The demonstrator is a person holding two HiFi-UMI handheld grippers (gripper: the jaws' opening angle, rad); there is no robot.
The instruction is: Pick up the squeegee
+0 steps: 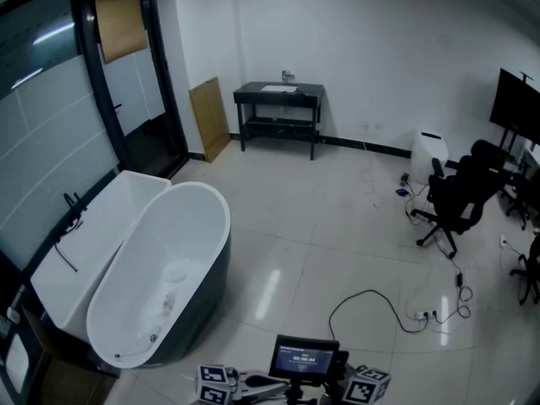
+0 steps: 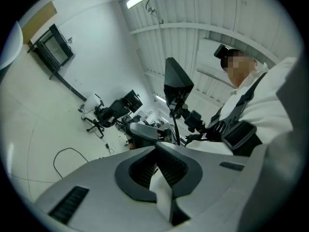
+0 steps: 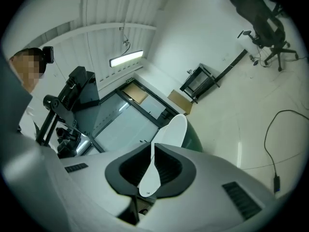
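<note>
The white bathtub (image 1: 194, 218) stood at the left of the floor (image 1: 337, 226), the left tongs (image 2: 156, 151) were pressed together on nothing, the right tongs (image 3: 152, 149) likewise pressed together and empty, and the squeegee could not be made out in any view.

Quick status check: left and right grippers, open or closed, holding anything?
Left gripper: closed, fingers meet at the tips, nothing held.
Right gripper: closed, fingers together, nothing held.
</note>
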